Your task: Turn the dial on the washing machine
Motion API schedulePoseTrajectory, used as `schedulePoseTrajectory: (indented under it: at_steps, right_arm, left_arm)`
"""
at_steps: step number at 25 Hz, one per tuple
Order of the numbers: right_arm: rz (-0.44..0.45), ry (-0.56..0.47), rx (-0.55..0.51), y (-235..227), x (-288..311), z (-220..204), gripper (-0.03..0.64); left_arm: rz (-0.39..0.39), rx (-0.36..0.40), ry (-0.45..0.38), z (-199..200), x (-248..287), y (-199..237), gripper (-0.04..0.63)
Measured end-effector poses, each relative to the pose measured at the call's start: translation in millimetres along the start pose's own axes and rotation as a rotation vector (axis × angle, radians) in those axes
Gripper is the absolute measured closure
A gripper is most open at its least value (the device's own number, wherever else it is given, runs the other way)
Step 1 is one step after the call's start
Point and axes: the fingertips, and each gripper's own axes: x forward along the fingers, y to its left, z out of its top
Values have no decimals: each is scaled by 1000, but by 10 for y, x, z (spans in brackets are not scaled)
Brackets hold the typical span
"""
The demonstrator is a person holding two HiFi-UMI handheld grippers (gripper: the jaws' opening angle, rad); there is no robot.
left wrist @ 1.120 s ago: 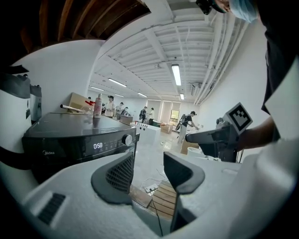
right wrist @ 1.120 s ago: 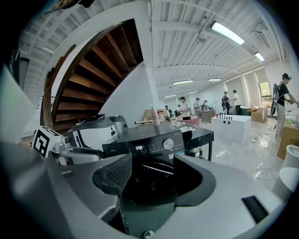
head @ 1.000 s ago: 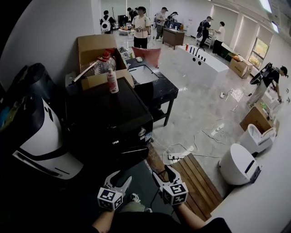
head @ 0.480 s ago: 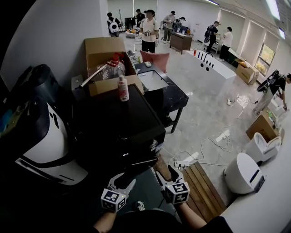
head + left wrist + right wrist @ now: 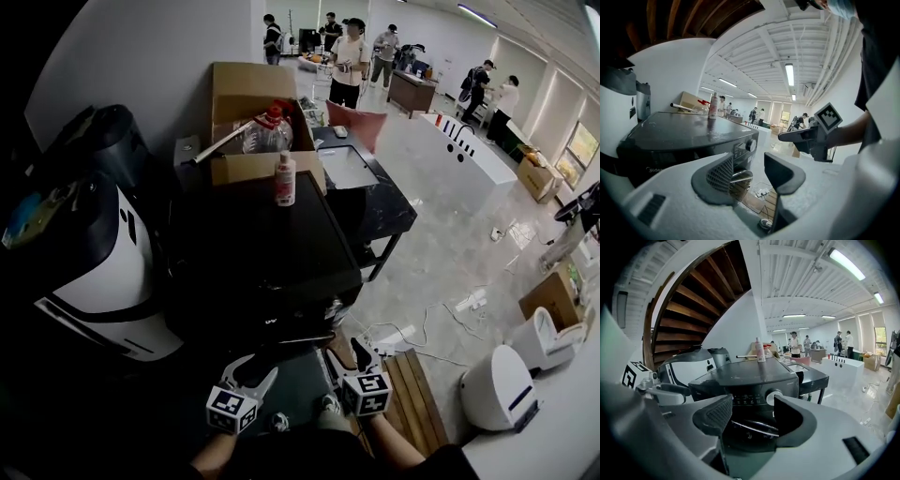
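Note:
The black front-loading washing machine [image 5: 253, 244] stands right in front of me. Its round silver dial [image 5: 773, 396] is at the right end of the front control panel and also shows in the left gripper view [image 5: 751, 145]. My left gripper [image 5: 253, 367] and right gripper [image 5: 343, 354] hang low before the machine's front, a short way from it. Both are open, with nothing between the jaws. Seen along the right gripper [image 5: 752, 416], the dial lies just above its right jaw, still apart from it. The left gripper [image 5: 747, 171] points at the machine's front corner.
A pink-capped white bottle [image 5: 285, 179] stands on the machine's top, with a cardboard box [image 5: 248, 103] behind it. A white appliance [image 5: 94, 281] is at the left and a black table [image 5: 375, 202] at the right. A wooden platform [image 5: 412, 394] and white bin [image 5: 497, 384] lie lower right. People stand far back.
The head view has swung, so the machine now sits further right and looks larger. Both grippers stay low in front of it, open as before.

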Motion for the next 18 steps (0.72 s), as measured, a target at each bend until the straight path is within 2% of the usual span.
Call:
schedulePoseTrajectory:
  at_steps: [11,18]
  right_arm:
    - [120,84,-121,-409,372,133,351]
    - [176,132,-223,-552,675,146,316]
  left_arm:
    - [169,-67,-35,177,291,-52,397]
    - [247,-90,-7,146,344,-98,397]
